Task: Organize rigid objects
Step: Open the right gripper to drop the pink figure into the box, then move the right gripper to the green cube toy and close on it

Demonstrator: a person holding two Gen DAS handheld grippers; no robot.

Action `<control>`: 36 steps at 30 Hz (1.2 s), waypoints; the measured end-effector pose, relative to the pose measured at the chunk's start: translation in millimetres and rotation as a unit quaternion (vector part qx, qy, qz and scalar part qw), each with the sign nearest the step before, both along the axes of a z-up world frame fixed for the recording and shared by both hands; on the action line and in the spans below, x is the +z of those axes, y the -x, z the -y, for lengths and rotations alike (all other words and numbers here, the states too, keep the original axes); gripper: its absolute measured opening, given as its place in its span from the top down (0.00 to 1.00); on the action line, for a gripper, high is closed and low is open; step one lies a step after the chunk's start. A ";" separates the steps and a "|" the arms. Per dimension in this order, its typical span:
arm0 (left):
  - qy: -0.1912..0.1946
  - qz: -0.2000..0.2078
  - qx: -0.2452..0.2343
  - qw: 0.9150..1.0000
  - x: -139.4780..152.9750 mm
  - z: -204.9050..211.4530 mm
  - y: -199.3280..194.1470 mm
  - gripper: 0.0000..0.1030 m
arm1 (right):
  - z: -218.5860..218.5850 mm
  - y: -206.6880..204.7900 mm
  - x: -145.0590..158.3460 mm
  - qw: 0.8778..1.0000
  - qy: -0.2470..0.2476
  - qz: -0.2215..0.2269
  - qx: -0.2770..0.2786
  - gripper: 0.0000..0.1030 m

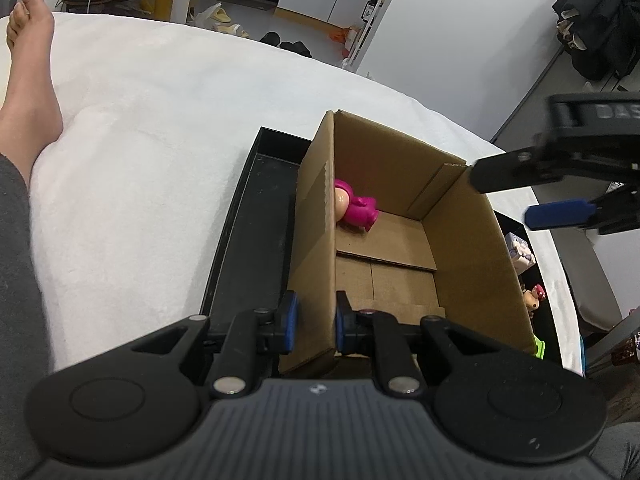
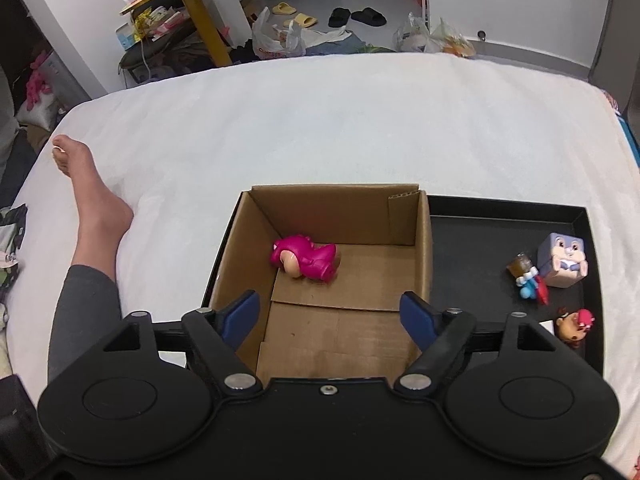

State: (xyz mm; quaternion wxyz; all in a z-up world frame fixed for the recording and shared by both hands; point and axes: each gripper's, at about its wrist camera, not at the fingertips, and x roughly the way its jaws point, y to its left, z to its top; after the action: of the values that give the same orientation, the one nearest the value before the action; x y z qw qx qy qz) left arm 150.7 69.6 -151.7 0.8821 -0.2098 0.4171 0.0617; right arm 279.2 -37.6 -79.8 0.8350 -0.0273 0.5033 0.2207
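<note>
While the left gripper [image 1: 316,322] pinched the near wall of the cardboard box [image 1: 472,240], a pink figure [image 2: 306,260] lay inside on the floor, and the right gripper [image 2: 330,316] hung above, jaws wide, holding nothing.

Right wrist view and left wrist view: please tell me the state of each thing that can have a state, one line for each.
cardboard box: open on top, standing in the black tray.
pink figurine: lying on its side inside the box.
black tray: holds the box and three toys.
bunny cube toy: upright in the tray.
left hand-held gripper: shut on the box wall.
right hand-held gripper: open, empty, above the box.
</note>
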 end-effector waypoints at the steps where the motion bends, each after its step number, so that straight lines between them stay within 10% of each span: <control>1: -0.001 0.000 -0.001 1.000 0.2 0.4 -0.2 0.84 | 1.5 0.7 2.6 1.000 0.000 0.001 0.001 0.23; 36: -0.010 -0.020 0.022 0.999 2.4 4.7 -2.8 0.84 | 112.5 15.3 0.6 0.999 -0.010 -0.021 -0.025 0.22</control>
State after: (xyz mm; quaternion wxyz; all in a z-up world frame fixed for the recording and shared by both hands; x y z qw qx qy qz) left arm 153.5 64.9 -149.4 0.8739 -0.2090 0.4296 0.0897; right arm 263.9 -150.1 -79.2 0.8299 -0.0017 0.5188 0.2050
